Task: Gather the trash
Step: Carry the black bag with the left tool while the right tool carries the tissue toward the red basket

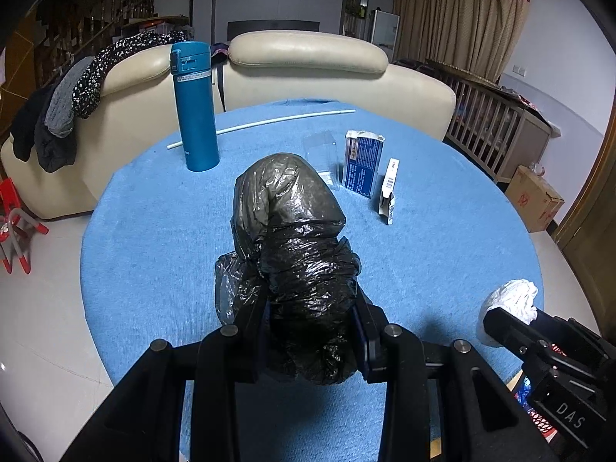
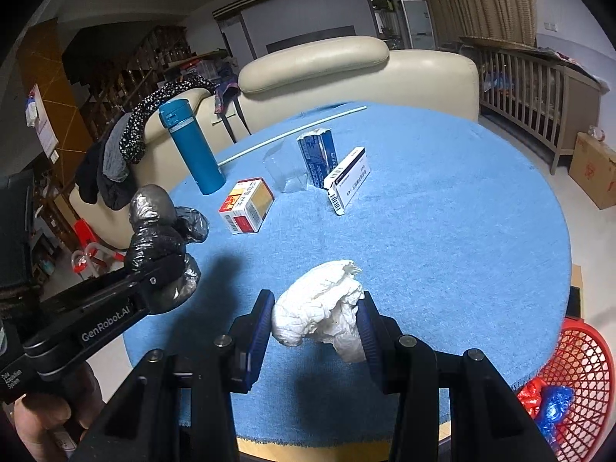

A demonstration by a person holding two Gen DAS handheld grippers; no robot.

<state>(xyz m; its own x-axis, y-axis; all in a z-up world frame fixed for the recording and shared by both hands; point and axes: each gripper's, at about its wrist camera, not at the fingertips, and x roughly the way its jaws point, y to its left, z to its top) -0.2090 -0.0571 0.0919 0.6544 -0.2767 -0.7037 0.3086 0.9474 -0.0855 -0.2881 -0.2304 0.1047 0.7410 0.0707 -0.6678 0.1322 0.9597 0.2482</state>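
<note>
The left gripper (image 1: 308,331) is clenched on a crumpled black plastic bag (image 1: 292,246), held above the near-left part of the round table (image 1: 154,261), which is covered in blue cloth. The right gripper (image 2: 313,327) grasps a wad of white tissue (image 2: 323,308) between its blue pads (image 2: 261,327), over the near edge of the table. The two grippers sit side by side with a band of bare blue cloth between them.

Toward the far side stand a teal thermos (image 2: 192,146) on the left, a red-and-yellow carton (image 2: 246,206) just right of it, then a clear plastic package (image 2: 287,169), a torn blue box (image 2: 317,156) and a white box (image 2: 348,179) lying tilted. A thin white tube (image 2: 292,133) lies along the far rim. The middle and right of the table are open cloth up to its curved edge.

A red mesh basket (image 2: 577,365) sits on the floor at the near right, below the table's rim, with red and blue wrappers (image 2: 546,404) inside. A cream sofa (image 2: 346,65) presses against the far edge, clothes (image 2: 127,146) draped over its left end.
</note>
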